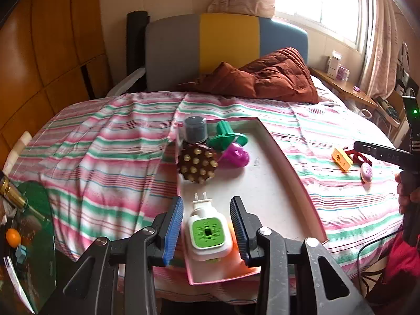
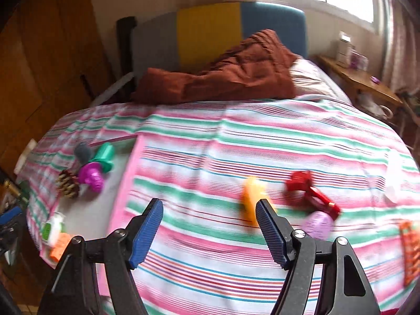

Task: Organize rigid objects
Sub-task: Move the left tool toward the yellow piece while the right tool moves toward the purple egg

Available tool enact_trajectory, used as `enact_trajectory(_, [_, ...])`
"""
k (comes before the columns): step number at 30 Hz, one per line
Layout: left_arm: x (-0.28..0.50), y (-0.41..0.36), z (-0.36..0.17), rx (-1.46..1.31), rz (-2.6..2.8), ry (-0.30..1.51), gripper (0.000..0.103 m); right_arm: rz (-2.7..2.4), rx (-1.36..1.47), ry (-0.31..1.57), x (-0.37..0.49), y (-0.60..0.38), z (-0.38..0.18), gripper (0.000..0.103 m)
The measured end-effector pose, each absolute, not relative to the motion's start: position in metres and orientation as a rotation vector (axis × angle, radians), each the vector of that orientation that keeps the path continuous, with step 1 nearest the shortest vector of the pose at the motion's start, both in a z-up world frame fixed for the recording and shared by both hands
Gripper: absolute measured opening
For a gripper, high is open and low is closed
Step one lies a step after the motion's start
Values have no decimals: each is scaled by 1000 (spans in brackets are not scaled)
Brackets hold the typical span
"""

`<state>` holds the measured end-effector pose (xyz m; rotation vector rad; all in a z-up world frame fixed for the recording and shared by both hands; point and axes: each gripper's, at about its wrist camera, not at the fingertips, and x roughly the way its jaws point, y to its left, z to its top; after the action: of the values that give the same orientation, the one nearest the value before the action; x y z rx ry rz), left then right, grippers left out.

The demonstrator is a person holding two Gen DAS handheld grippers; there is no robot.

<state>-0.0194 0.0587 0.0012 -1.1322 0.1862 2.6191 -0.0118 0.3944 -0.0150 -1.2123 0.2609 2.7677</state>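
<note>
Between gripper (image 1: pixel 207 232) pads: green-faced white plug-in (image 1: pixel 207 232)

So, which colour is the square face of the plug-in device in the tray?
Green, on a white body; the left wrist view shows it best.

No legible text anywhere.

Both wrist views face the headboard (image 1: pixel 225 42); left close over the tray (image 1: pixel 286 173).
</note>
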Motion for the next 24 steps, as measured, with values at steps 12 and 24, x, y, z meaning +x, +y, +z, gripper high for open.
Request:
enact_trajectory(12, [-21,112,3,-1103,2533,293,37,2479,-1079,500,33,517,-41,75])
enact_trajectory(24, [-17,183,-4,-1084,2389,380,37,2370,-1032,667,46,546,-39,78])
